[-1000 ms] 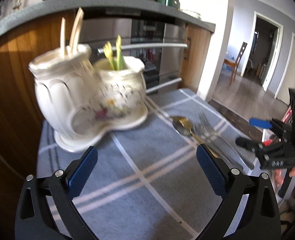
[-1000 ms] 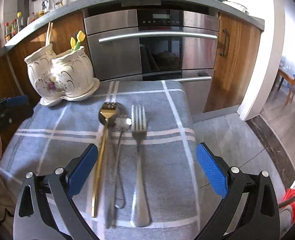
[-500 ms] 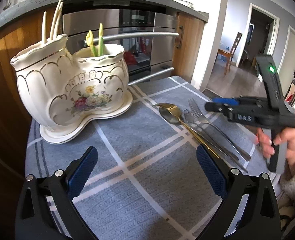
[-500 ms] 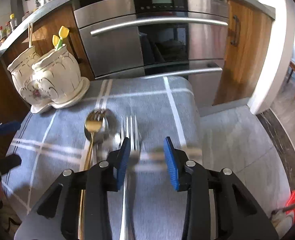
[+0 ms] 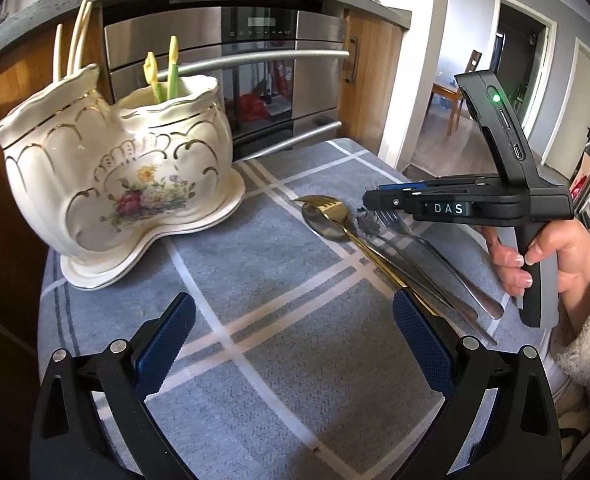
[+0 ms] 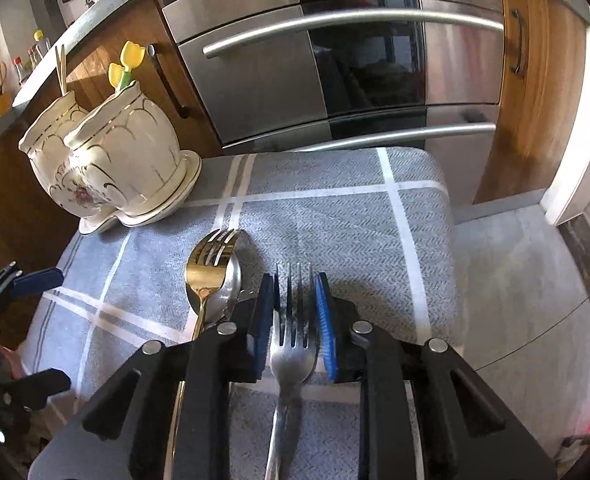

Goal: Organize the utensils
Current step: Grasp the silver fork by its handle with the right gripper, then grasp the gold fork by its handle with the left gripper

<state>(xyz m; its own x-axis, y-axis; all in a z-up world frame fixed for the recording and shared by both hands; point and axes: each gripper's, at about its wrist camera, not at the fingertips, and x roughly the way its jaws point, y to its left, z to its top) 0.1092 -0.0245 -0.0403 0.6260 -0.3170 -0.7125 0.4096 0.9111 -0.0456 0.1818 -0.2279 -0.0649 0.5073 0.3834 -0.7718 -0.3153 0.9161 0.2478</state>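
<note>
Far left, on desk (image 5: pixel 255 392) with grey checked cloth: cream double-pot ceramic utensil holder (image 5: pixel 115 184), floral and gilt, upright on matching saucer, holding pale sticks (image 5: pixel 75 40) in rear pot and yellow tulip-topped utensils (image 5: pixel 163 68) in front pot. Lower left foreground: left hand-held gripper (image 5: pixel 291 344), released, jaws wide apart, nothing between them, hovering over bare cloth well apart from cutlery. Centre: gold fork (image 6: pixel 209 268) lying partly atop silver spoon (image 6: pixel 231 292), handles running back toward viewer; small dark-headed utensil just beside, type unclear. Just right of these: silver fork (image 6: pixel 293 344), flat on cloth, tines toward oven (image 6: pixel 335 60), long axis in line with right hand-held gripper (image 6: pixel 293 316), whose blue pads bracket fork neck on both sides, nearly clenched; contact with metal likely but not certain. Right arm plainly nearer. Holder up and to left of fork; gold fork and spoon between, directly on lifting path, liable to be brushed. Far right: wooden cabinet, doorway, floor.
</note>
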